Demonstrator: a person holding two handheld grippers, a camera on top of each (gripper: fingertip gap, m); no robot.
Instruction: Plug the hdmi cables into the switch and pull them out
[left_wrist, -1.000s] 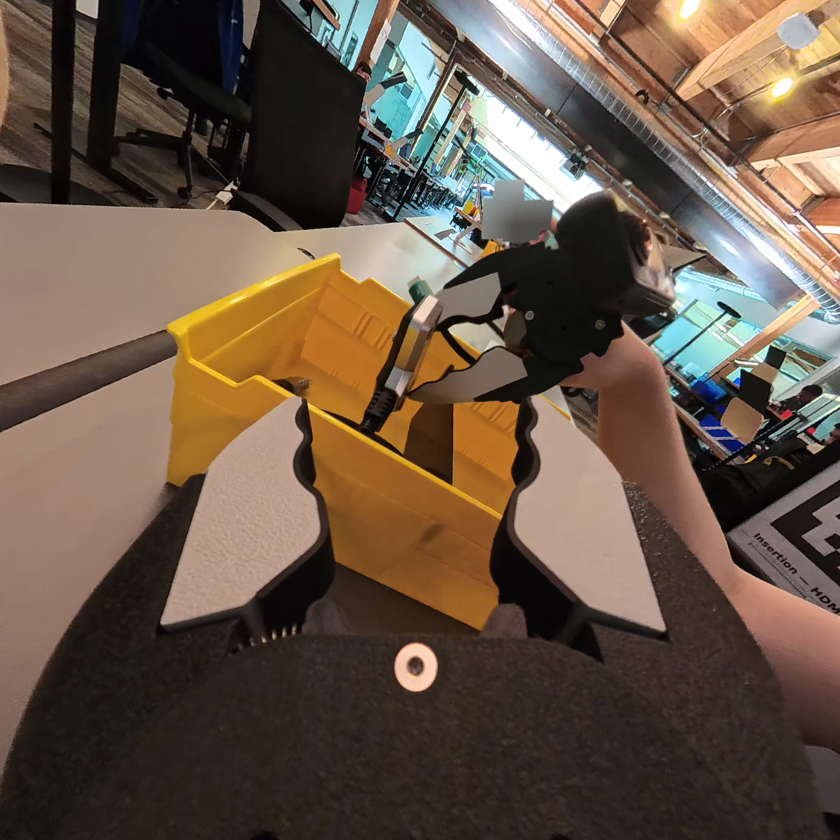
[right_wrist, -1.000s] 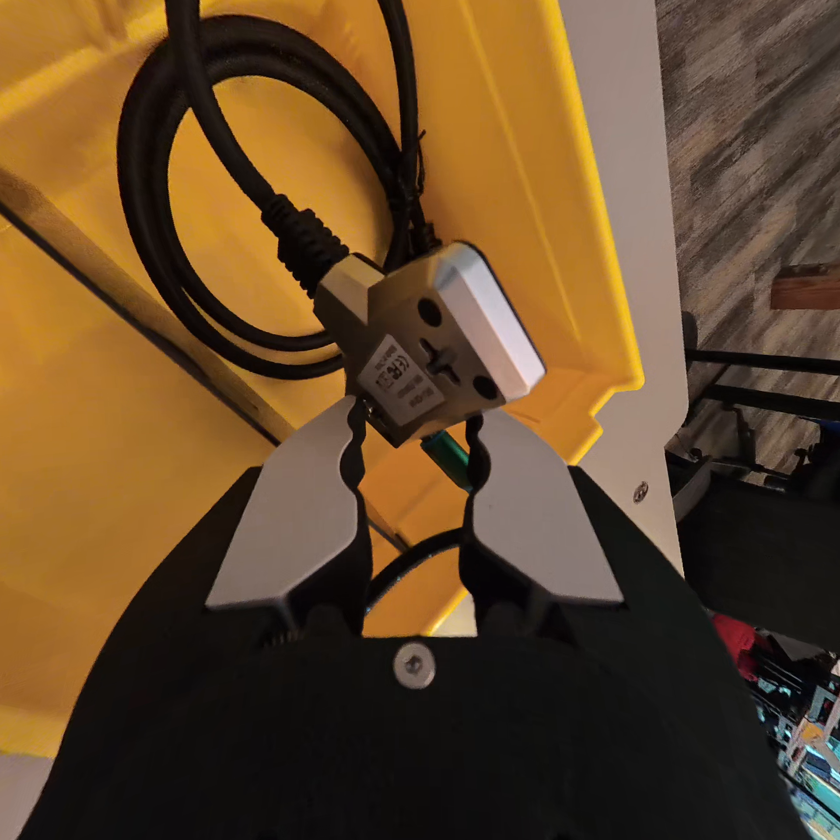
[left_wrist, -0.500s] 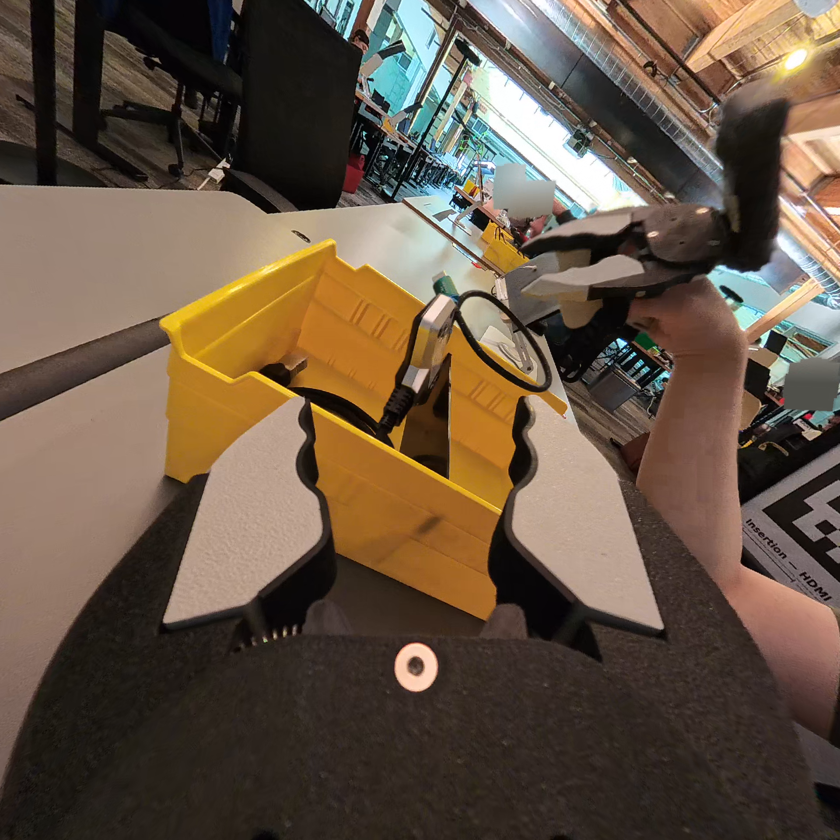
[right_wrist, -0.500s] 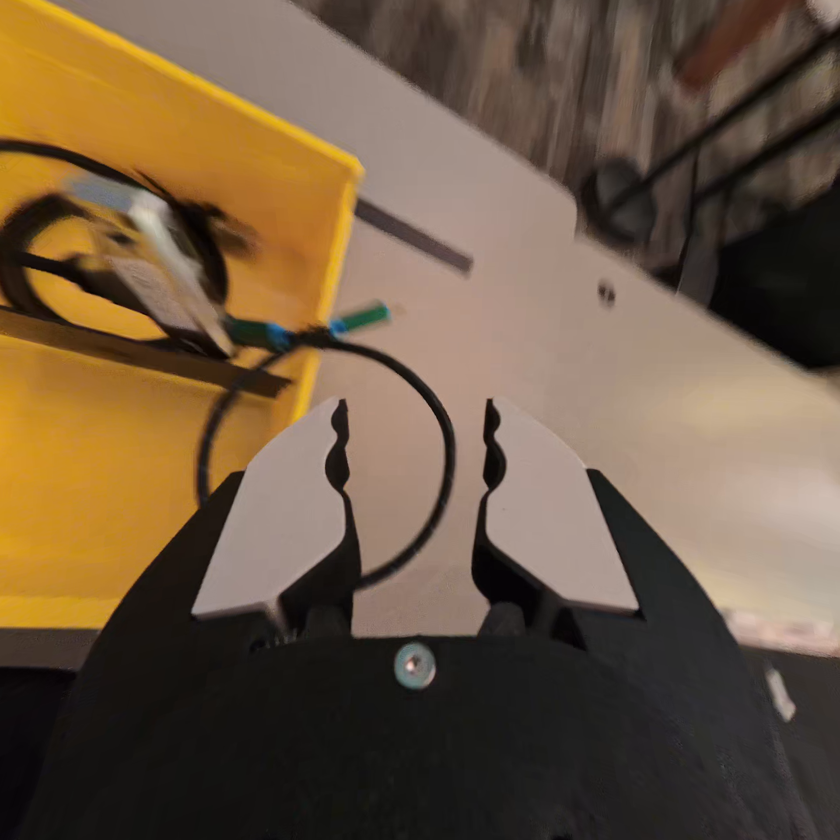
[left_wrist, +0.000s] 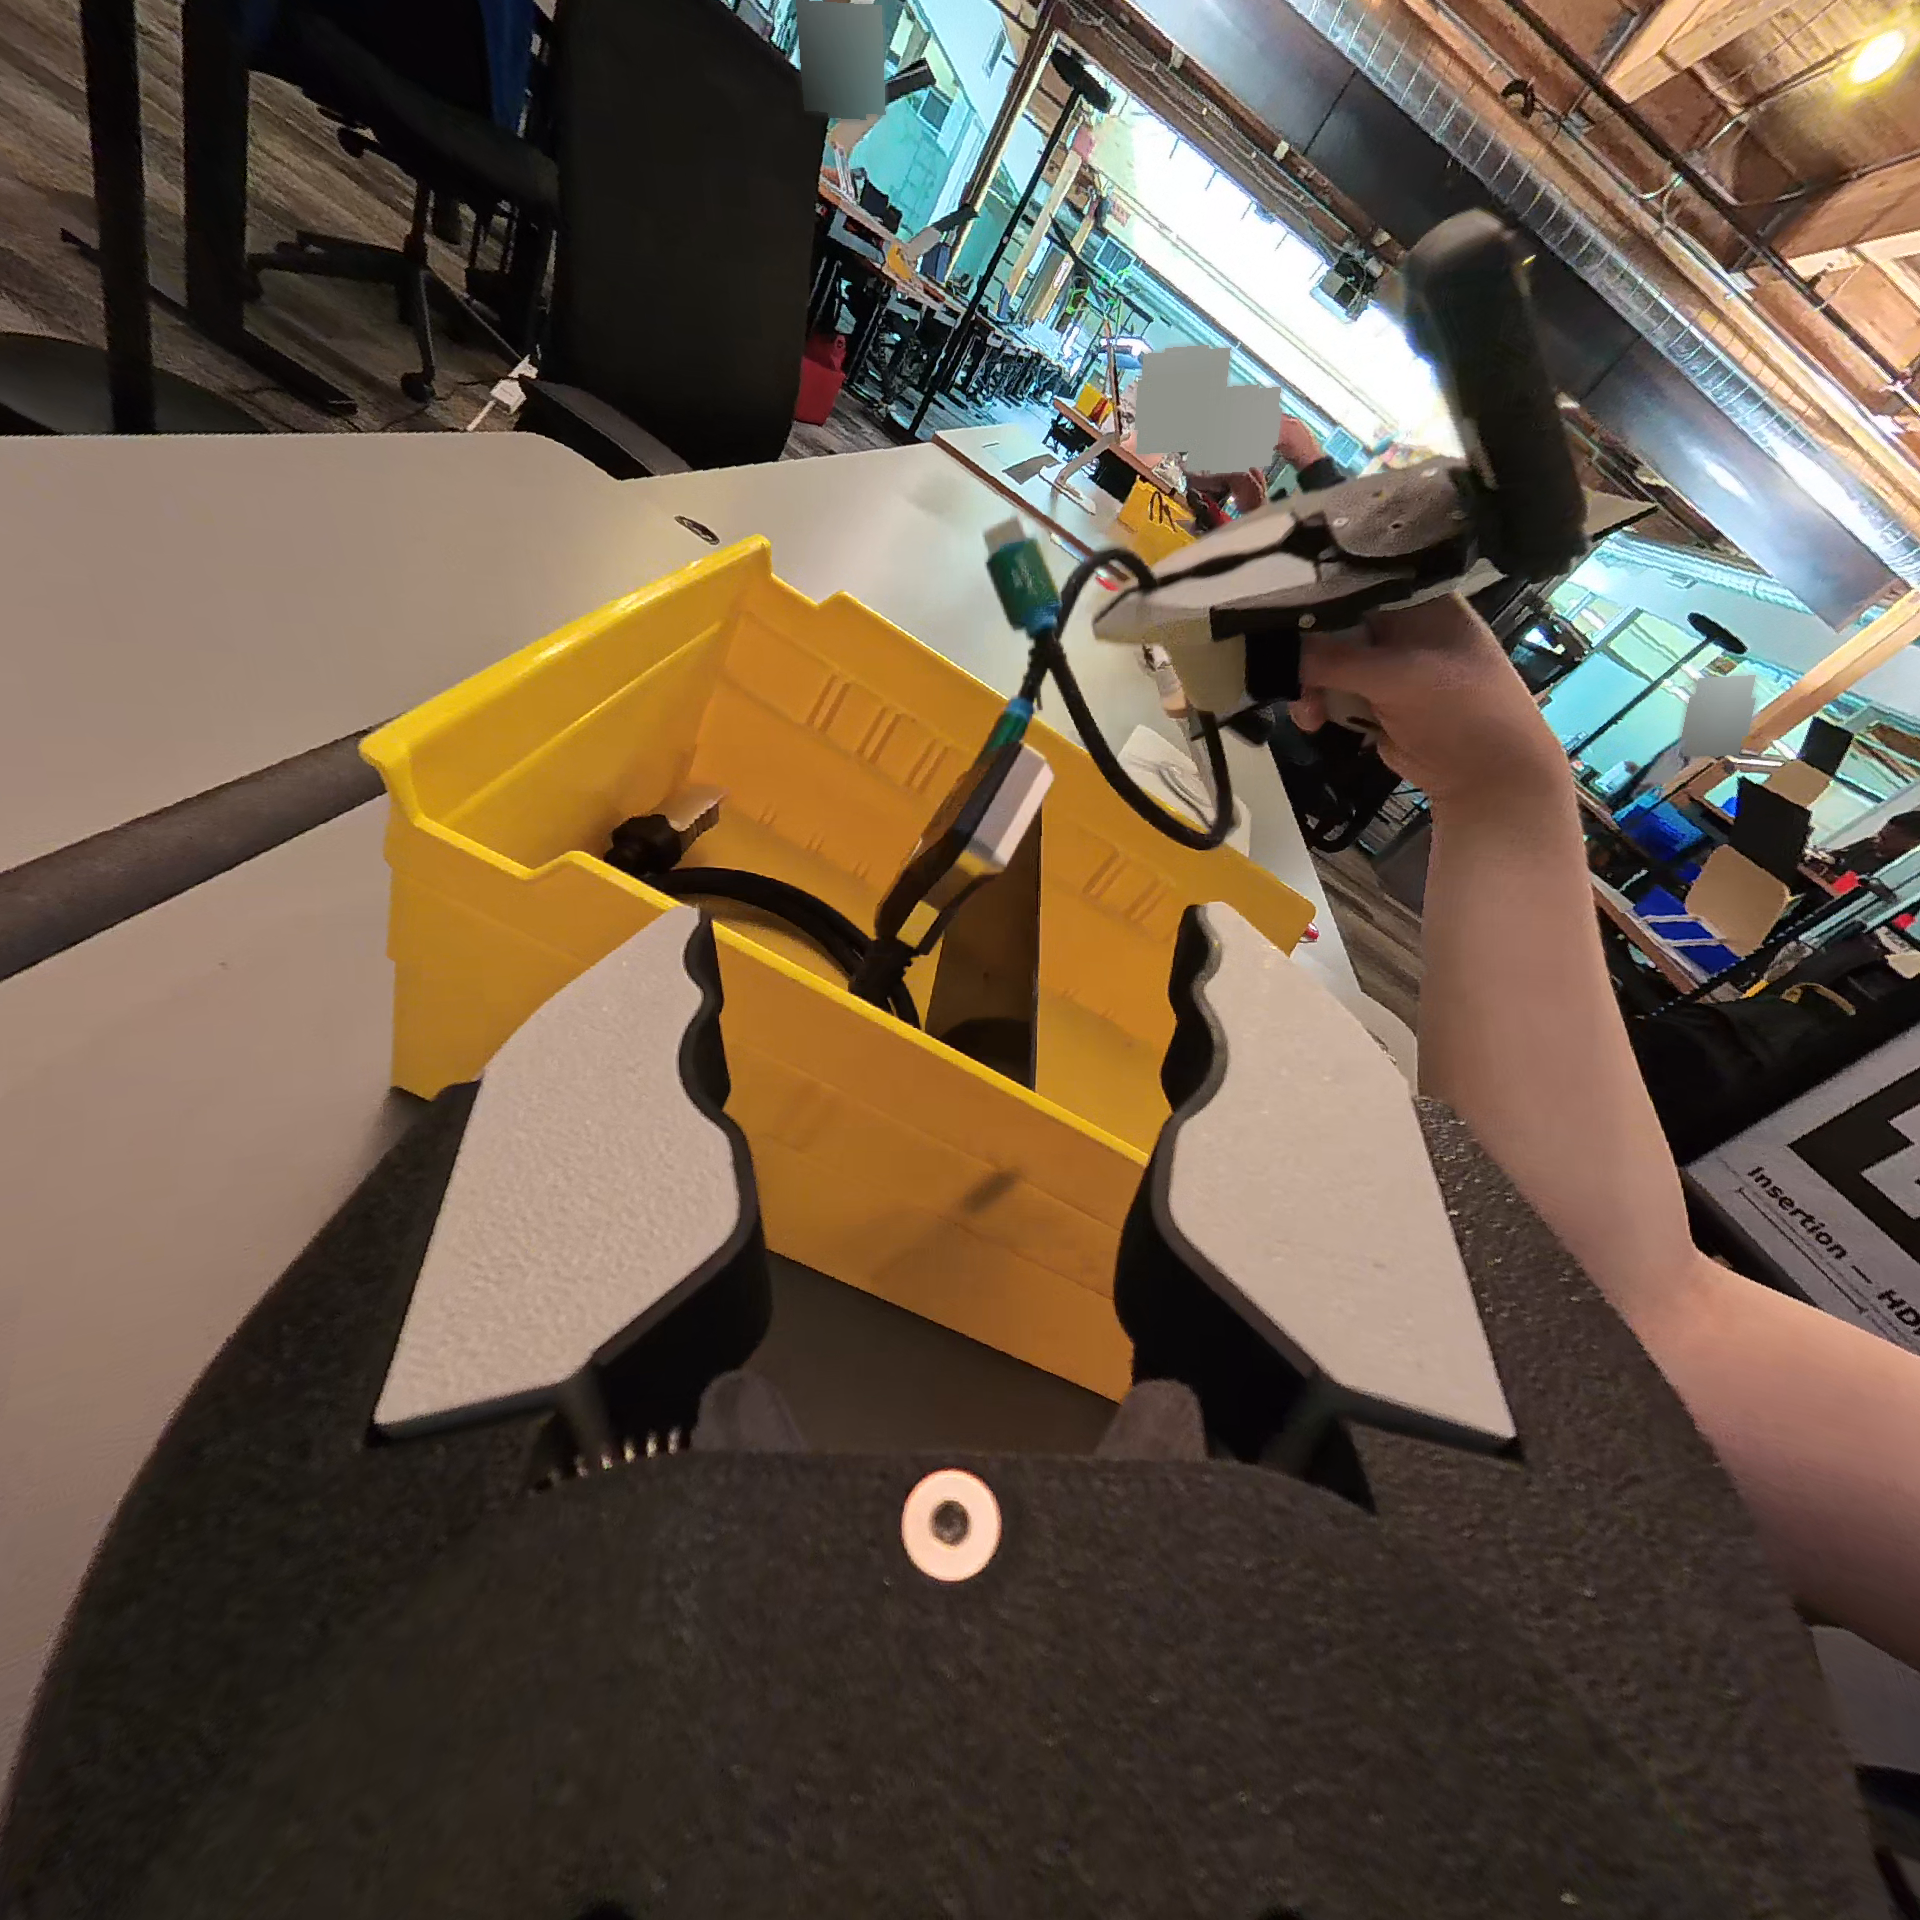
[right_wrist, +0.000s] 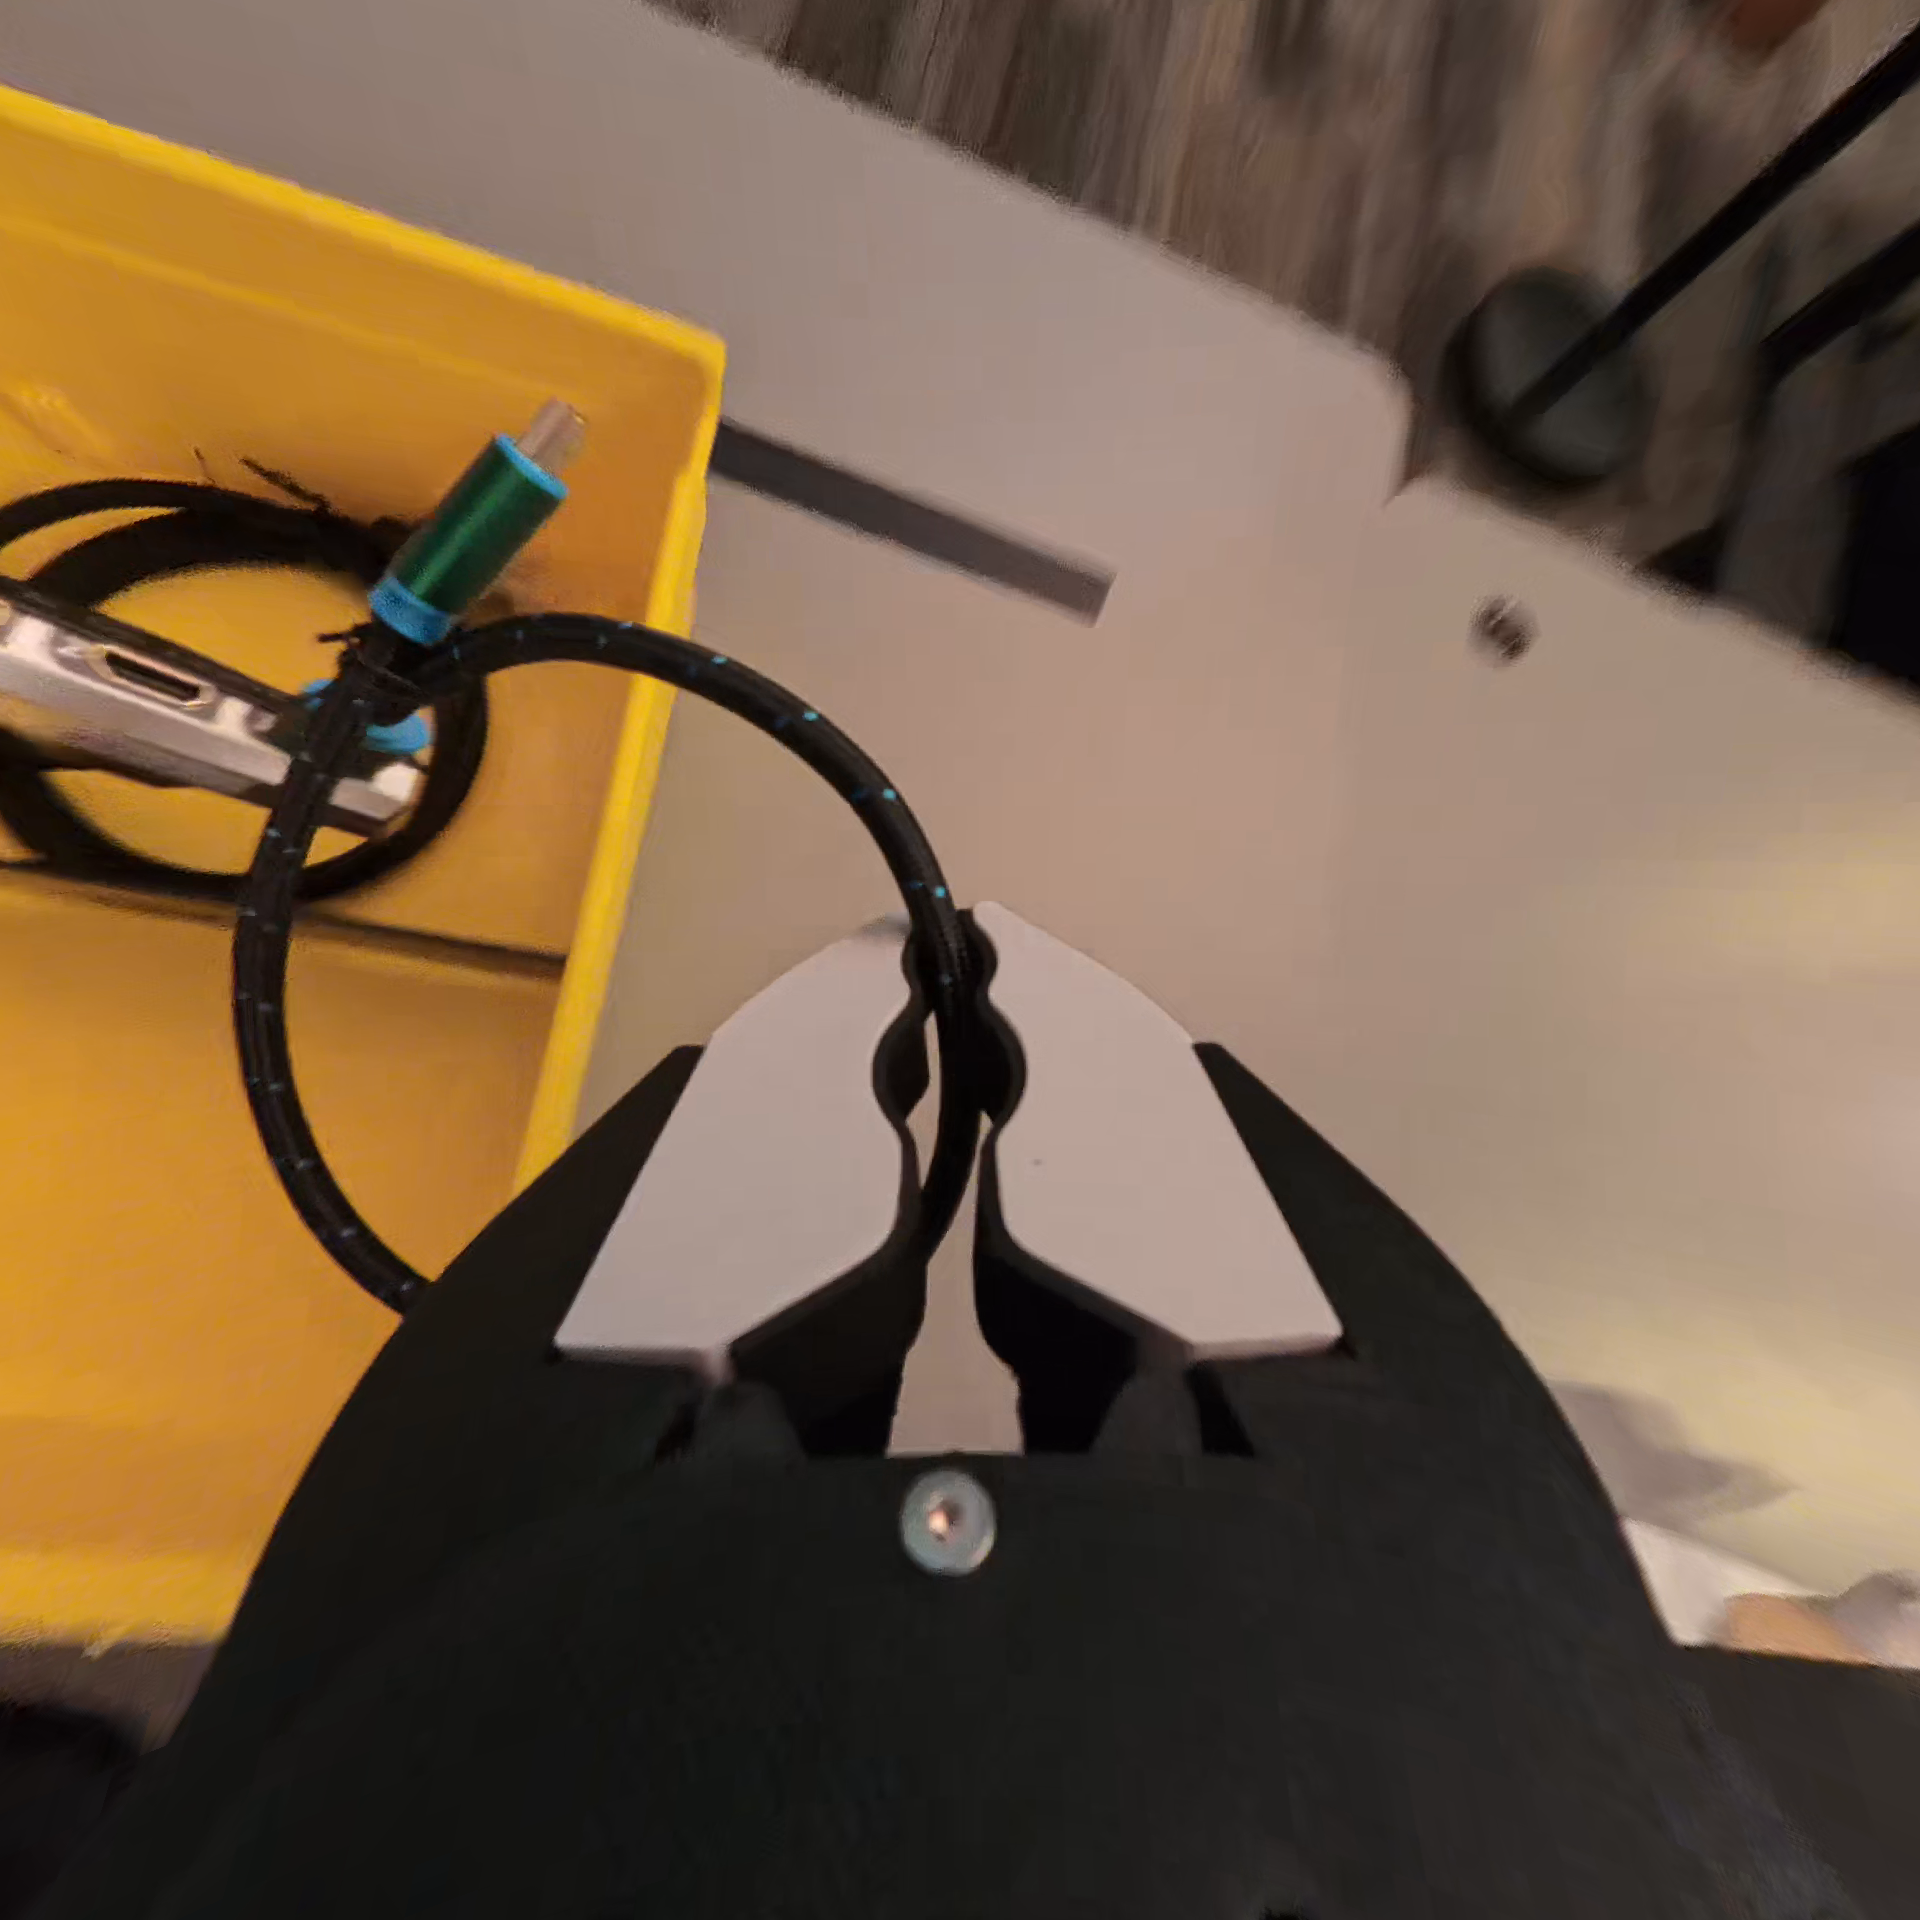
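Note:
A yellow bin (left_wrist: 582, 748) stands on the white table, with a black divider (left_wrist: 987, 987) inside. The silver HDMI switch (left_wrist: 997, 821) leans tilted in the bin, a thick black cable (left_wrist: 790, 914) coiled under it. A braided black cable (right_wrist: 831, 748) with a green plug (right_wrist: 473, 540) loops up out of the bin. My right gripper (right_wrist: 940, 925) is shut on this braided cable and holds it above the bin's right edge (right_wrist: 644, 727). It also shows in the left wrist view (left_wrist: 1117, 613), with the green plug (left_wrist: 1023, 587) pointing up. My left gripper (left_wrist: 940, 925) is open and empty in front of the bin.
A person's bare forearm (left_wrist: 1538, 987) reaches over the table on the right. A card with a black-and-white marker (left_wrist: 1849, 1174) lies at the right edge. A dark seam (right_wrist: 914, 530) runs across the table beyond the bin. Chairs and desks stand behind. Across from one pair of fingers to the other is roughly 30 cm.
My right gripper let go of the switch, drew back out of the bin and shut on the braided cable. The green plug has risen. The switch now rests in the bin. My left gripper stayed open.

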